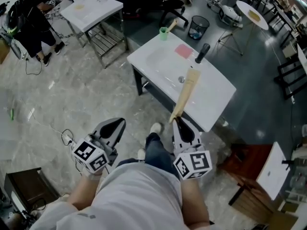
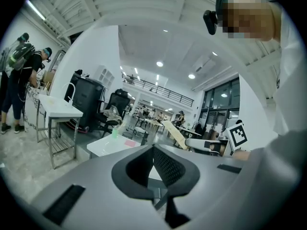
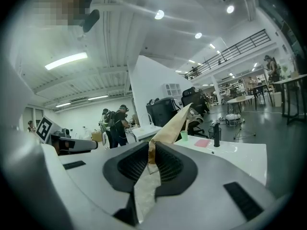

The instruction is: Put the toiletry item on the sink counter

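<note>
The right tool (image 1: 176,120) is seen clenched on the low end of the toiletry item (image 1: 187,92), a long tan-wrapped pack. It is held slanting up and out over the sink bench (image 1: 218,97), with its far end short of the black tap (image 1: 202,51). Nothing has been set down yet.

In the right gripper view only the tail of the wrapper is caught between the pads (image 3: 165,164), and crinkled film is seen trailing below them. That is the first worry. With so much length carried beyond the grip, the pack could be swung or levered loose by any quick turn. The film itself might also be pulled through the pads.

The second worry is the drop spot. If the pack is released on the near side of the tap, over the basin, it would likely be slid down toward the drain (image 1: 181,79) rather than left on the flat. If it is let go too early, it would be lost over the bench's near edge to the floor.

The third worry is the sweep. The tap, the pink pad (image 1: 183,51) just beside it and the green cup (image 1: 164,33) further beyond could be clipped by the far end.

No help is offered by the left tool (image 1: 115,123). It is closed on nothing and held low, well away from the tap.
</note>
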Demonstrator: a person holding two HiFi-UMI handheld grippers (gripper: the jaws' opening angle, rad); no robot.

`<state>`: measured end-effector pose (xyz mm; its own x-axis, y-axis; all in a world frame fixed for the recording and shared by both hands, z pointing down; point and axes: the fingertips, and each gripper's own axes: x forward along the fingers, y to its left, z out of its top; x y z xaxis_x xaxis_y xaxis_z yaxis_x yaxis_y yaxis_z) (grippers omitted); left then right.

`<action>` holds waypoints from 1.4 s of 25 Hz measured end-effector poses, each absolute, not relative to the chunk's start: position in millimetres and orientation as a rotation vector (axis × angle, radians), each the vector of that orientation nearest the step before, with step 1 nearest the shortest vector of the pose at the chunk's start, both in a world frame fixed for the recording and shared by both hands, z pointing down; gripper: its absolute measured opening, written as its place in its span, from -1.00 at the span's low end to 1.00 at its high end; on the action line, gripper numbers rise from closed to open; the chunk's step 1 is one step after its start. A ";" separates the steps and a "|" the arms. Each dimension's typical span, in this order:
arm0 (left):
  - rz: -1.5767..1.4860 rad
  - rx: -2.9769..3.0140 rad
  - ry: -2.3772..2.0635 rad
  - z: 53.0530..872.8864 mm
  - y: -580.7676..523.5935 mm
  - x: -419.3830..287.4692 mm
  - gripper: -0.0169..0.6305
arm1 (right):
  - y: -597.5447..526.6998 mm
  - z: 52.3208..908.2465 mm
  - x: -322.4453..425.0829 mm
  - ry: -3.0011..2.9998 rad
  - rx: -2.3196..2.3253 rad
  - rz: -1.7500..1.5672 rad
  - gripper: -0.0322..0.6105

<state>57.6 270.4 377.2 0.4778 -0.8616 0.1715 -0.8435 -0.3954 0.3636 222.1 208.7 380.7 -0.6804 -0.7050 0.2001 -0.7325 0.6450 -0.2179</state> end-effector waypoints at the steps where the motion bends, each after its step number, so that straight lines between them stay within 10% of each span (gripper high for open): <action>1: -0.062 2.318 -1.437 379.6 269.1 49.9 -0.90 | 204.0 383.2 215.3 -2.763 1.202 0.435 -0.74; 35: -0.034 2.200 -1.548 397.9 -23.5 -93.3 -0.90 | -93.0 428.0 60.1 -2.758 0.982 0.556 -0.74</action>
<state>-93.3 -23.5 397.9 0.3706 -0.8995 0.2312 -0.8884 -0.2707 0.3708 60.1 -93.0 428.0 -0.7712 -0.5758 0.2714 -0.6360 0.7152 -0.2900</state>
